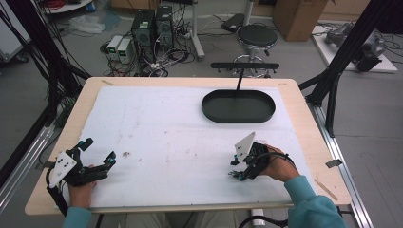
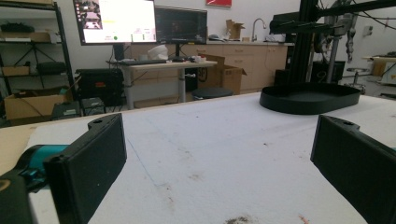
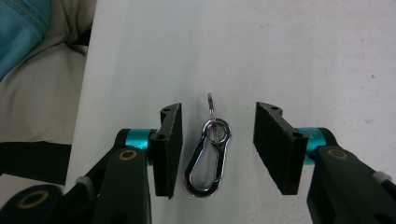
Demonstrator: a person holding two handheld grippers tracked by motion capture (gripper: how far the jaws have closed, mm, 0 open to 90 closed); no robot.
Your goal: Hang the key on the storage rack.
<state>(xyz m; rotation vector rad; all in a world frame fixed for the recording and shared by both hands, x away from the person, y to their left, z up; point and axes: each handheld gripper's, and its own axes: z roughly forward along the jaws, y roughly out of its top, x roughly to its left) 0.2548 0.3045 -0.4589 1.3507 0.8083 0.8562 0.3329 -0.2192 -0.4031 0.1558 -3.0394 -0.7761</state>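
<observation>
The carabiner (image 3: 208, 156) lay at lower centre on the white table cover (image 3: 303, 56), between the right gripper (image 3: 218, 147)'s half-spread, untouching jaws; small, stiff, slick metal, probably best pinched across its long sides.

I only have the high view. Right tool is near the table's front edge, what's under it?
Observer: A silver carabiner with a small key ring on it, lying flat on the white mat.
Operator: Gripped?
Observer: Not yet. It lies between the right tool's pads, nearer one pad, with a gap showing on each side.
Operator: Left tool?
Observer: The left tool stands wide open with bare mat between its pads, facing the black oval tray.
</observation>
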